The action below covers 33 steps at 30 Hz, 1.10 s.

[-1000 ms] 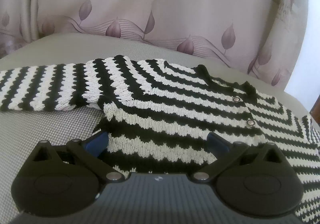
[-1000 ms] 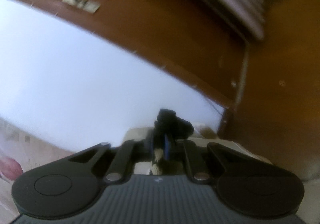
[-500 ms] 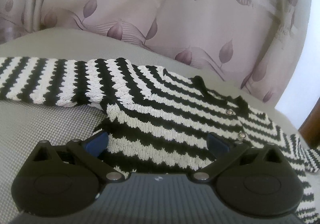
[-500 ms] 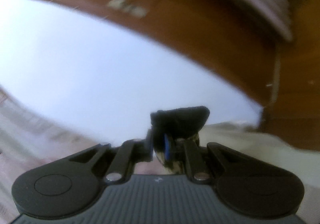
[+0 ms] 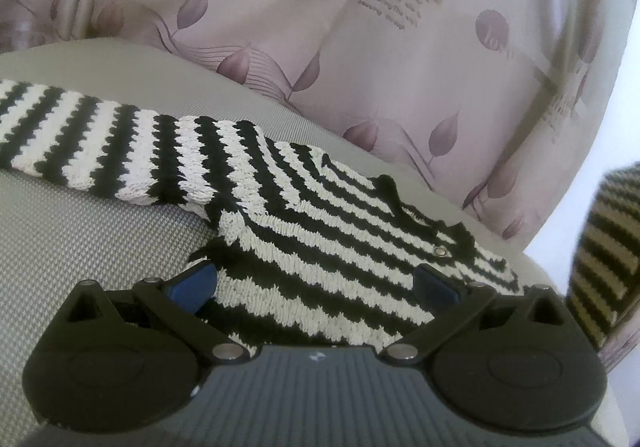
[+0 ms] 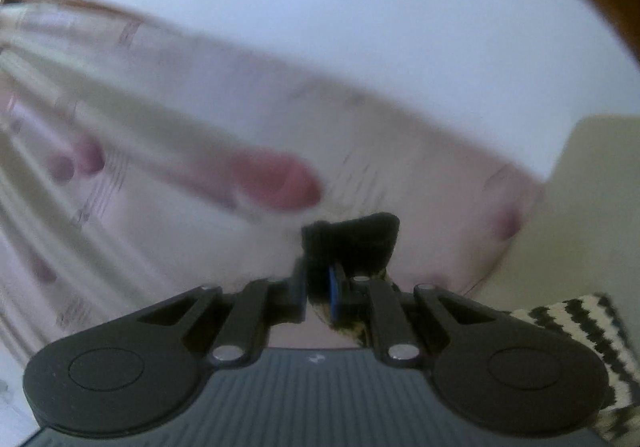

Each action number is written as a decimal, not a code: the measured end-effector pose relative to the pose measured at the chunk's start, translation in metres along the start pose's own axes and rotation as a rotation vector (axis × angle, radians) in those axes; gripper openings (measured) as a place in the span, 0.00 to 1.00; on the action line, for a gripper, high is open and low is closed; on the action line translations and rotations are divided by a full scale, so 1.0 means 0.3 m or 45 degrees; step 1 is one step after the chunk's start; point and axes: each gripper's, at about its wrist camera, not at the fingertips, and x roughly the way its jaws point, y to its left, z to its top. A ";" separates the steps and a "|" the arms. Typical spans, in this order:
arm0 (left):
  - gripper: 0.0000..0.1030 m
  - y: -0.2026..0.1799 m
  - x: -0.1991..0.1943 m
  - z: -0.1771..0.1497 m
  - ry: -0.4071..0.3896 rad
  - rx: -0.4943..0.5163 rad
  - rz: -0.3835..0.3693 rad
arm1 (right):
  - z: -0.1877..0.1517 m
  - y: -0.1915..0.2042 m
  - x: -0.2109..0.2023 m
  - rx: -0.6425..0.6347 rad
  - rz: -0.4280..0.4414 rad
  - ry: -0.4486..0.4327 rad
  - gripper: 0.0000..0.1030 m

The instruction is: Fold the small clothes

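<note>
Because knitted in thick black-and-white yarn, the striped sweater (image 5: 320, 243) judged light, soft and limp, stretchy rather than slippery, with nothing fragile beyond small metal snaps near the neck; likely to sag and drag wherever unsupported, so best taken by an edge, a cuff or a hem corner, where several layers bunch into something a pinch can keep. Lying spread on the grey cushion (image 5: 80, 243), one sleeve (image 5: 80, 143) stretched flat toward the left of the left wrist view, body running toward the right, patterned curtain (image 5: 360, 59) behind; at the right edge of that view, a striped part hanging raised off the cushion, blurred and in shadow.

Left gripper (image 5: 316, 283) spread wide, blue pads to either side of the sweater's lower body, hovering just over the knit; whether touching it, cannot tell; nothing pinched.

Right gripper (image 6: 316, 287) pressed almost together, nipping a dark bunched bit of the knit between the pads, a tuft standing up above the fingertips; held up in front of the curtain and pale wall, view smeared; more striped fabric visible low at the right of that view.
</note>
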 end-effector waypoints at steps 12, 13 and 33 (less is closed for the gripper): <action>1.00 0.032 -0.018 0.000 -0.037 -0.098 -0.049 | -0.402 0.072 0.253 0.077 0.047 0.254 0.10; 1.00 0.034 -0.019 0.000 -0.039 -0.105 -0.051 | -0.441 0.064 0.256 0.081 0.045 0.274 0.10; 1.00 0.036 -0.022 -0.003 -0.057 -0.143 -0.052 | -0.942 -0.031 0.413 0.123 -0.057 0.636 0.14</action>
